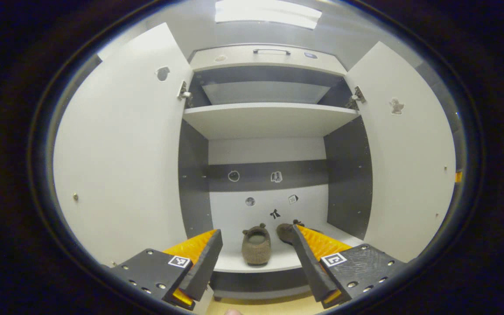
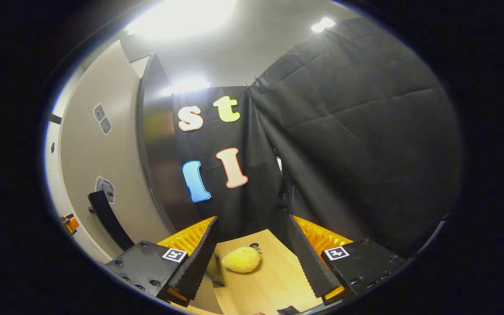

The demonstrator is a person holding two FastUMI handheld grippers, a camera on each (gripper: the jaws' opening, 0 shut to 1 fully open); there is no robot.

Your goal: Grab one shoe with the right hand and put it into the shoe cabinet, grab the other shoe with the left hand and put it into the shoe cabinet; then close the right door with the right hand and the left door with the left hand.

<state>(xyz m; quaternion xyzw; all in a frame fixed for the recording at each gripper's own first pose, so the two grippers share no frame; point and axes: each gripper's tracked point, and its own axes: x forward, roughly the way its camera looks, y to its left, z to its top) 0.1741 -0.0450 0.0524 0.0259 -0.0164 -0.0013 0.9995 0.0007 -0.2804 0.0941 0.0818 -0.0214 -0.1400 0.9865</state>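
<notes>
In the left gripper view, the cabinet (image 1: 269, 120) is faced head-on w/ both doors swung wide: left door (image 1: 120, 157) at 9 o'clock, right door (image 1: 409, 157) at 3 o'clock. One shelf (image 1: 269, 114) is seen across the upper part. On the bottom board, two brown shoes are set side by side: one shoe (image 1: 256, 245) at approx. 6 o'clock of the interior, toe toward the camera; the other shoe (image 1: 286, 232) just beside it at its 2 o'clock, partly hidden by a finger. The left gripper (image 1: 256, 258) is held in front of the cabinet, jaws spread apart, nothing between them.

In the right gripper view, the right gripper (image 2: 252, 258) is likewise spread wide and holds nothing. A yellow fruit-like item (image 2: 241, 259) is seen on the wooden floor (image 2: 274, 280) between the fingers, untouched. The booth cloth is at 12 to 3 o'clock; a pale panel (image 2: 94, 175) at 9 o'clock.
</notes>
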